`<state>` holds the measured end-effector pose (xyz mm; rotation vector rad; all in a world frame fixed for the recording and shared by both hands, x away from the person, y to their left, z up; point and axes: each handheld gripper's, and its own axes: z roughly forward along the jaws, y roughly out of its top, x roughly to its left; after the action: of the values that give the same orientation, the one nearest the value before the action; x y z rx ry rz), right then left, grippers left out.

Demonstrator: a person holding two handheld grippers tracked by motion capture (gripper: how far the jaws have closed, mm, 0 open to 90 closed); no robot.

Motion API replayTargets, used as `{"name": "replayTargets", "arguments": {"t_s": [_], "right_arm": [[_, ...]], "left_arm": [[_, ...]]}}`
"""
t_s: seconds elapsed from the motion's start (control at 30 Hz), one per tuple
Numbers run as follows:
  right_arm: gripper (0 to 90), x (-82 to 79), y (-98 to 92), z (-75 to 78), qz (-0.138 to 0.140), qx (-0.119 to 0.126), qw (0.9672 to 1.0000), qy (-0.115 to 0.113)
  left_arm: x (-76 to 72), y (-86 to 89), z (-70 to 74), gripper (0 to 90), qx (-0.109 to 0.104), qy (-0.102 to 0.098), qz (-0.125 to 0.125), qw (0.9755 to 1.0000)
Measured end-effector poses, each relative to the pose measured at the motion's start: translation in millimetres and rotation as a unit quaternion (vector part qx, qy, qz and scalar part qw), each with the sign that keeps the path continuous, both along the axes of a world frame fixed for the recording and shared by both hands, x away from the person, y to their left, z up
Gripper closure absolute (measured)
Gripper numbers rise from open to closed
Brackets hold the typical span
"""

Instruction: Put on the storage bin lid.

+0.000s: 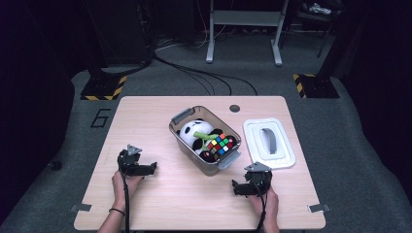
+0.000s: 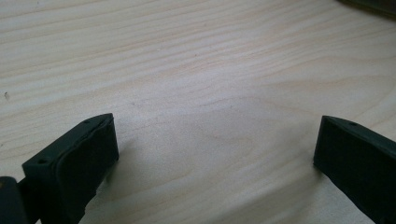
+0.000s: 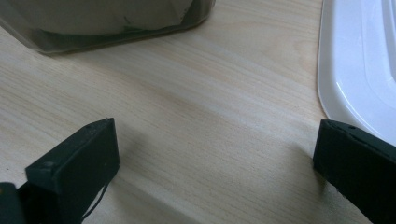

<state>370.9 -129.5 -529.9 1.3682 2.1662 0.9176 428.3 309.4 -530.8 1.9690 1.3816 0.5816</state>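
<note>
A clear plastic bin (image 1: 180, 137) with grey latches stands in the middle of the wooden table. Inside lie a panda plush (image 1: 193, 130) and a colourful puzzle cube (image 1: 219, 144). The bin's white lid (image 1: 268, 143) with a grey handle lies flat to its right. My left gripper (image 1: 149, 169) rests low at the table's front left, open, jaws wide over bare wood (image 2: 215, 116). My right gripper (image 1: 236, 188) sits at the front right, open, nothing between its jaws. In the right gripper view the bin's wall (image 3: 107, 23) is ahead and the lid's edge (image 3: 355, 70) is at the right.
The table (image 1: 145, 116) has a round cable hole (image 1: 234, 108) near its far edge. Beyond it, on the grey floor, run cables and stand bases with yellow-black tape (image 1: 103, 89). Bare wood lies between the two grippers.
</note>
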Motion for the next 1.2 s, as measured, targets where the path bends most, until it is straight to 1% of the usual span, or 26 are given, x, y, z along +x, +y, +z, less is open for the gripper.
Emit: {"name": "replayTargets", "arguments": {"t_s": [0.1, 0.37, 0.43, 0.47, 0.57, 0.6, 0.7, 0.73, 0.8, 0.87, 0.9, 0.93, 1.03, 1.07, 1.13, 1.2], "right_arm": [[0.0, -0.1, 0.4, 0.1, -0.002, 0.003, 1.0000, 0.002], [0.0, -0.2, 0.5, 0.1, -0.002, 0.003, 1.0000, 0.002], [0.0, 0.0, -0.1, 0.1, 0.001, 0.001, 1.0000, 0.001], [0.0, 0.0, -0.3, 0.0, 0.001, 0.000, 1.0000, 0.000], [0.6, -0.5, -1.3, 1.0, 0.006, -0.003, 1.0000, 0.003], [0.9, -0.3, -1.9, 1.5, 0.004, -0.002, 1.0000, 0.004], [0.3, 0.1, -5.7, 3.3, 0.006, 0.011, 0.9999, 0.006], [0.0, -0.6, -7.0, 4.0, 0.004, 0.013, 0.9999, 0.010], [0.0, -1.7, -10.4, 5.6, 0.005, 0.012, 0.9999, 0.007], [0.1, -3.4, -15.1, 9.2, 0.005, 0.014, 0.9999, 0.002], [0.1, -3.7, -17.0, 11.4, 0.003, 0.021, 0.9998, 0.000], [0.1, -3.7, -19.5, 13.8, 0.003, 0.023, 0.9997, -0.001], [0.0, -2.5, -26.4, 20.7, -0.003, 0.015, 0.9999, -0.006], [0.0, -1.6, -28.0, 22.8, -0.007, 0.017, 0.9998, -0.009], [0.0, 0.4, -32.7, 27.3, -0.010, 0.010, 0.9999, -0.010], [0.0, 3.0, -35.7, 31.0, -0.016, 0.008, 0.9998, -0.014]], "left_arm": [[-0.1, 0.2, 0.1, 0.0, 0.004, 0.001, -0.002, 1.0000], [0.1, 0.1, 0.1, 0.0, 0.003, 0.002, -0.003, 1.0000], [0.2, -0.4, 0.2, 0.0, 0.004, 0.003, -0.003, 1.0000], [0.0, -0.2, 0.8, 0.0, 0.005, 0.006, -0.004, 1.0000], [0.0, -0.4, 0.9, 0.0, 0.005, 0.007, -0.003, 1.0000], [0.0, -0.4, 0.9, 0.0, 0.005, 0.007, -0.003, 1.0000], [0.2, -0.3, 0.8, 0.0, 0.005, 0.007, -0.003, 1.0000], [0.1, -0.4, 0.9, 0.0, 0.005, 0.007, -0.003, 1.0000], [0.1, -0.3, 0.9, 0.0, 0.005, 0.007, -0.004, 1.0000], [0.1, -0.3, 0.9, 0.0, 0.005, 0.007, -0.004, 1.0000], [0.2, -0.3, 0.8, 0.0, 0.005, 0.006, -0.004, 1.0000], [0.1, -0.4, 0.9, 0.0, 0.005, 0.007, -0.003, 1.0000], [0.3, -0.5, 0.8, 0.0, 0.005, 0.006, -0.004, 1.0000], [0.7, -0.5, 0.4, 0.0, 0.004, 0.003, -0.005, 1.0000], [0.7, -0.8, 0.1, 0.0, 0.003, 0.002, -0.004, 1.0000], [0.9, -0.9, 0.1, 0.0, 0.003, 0.002, -0.005, 1.0000]]}}
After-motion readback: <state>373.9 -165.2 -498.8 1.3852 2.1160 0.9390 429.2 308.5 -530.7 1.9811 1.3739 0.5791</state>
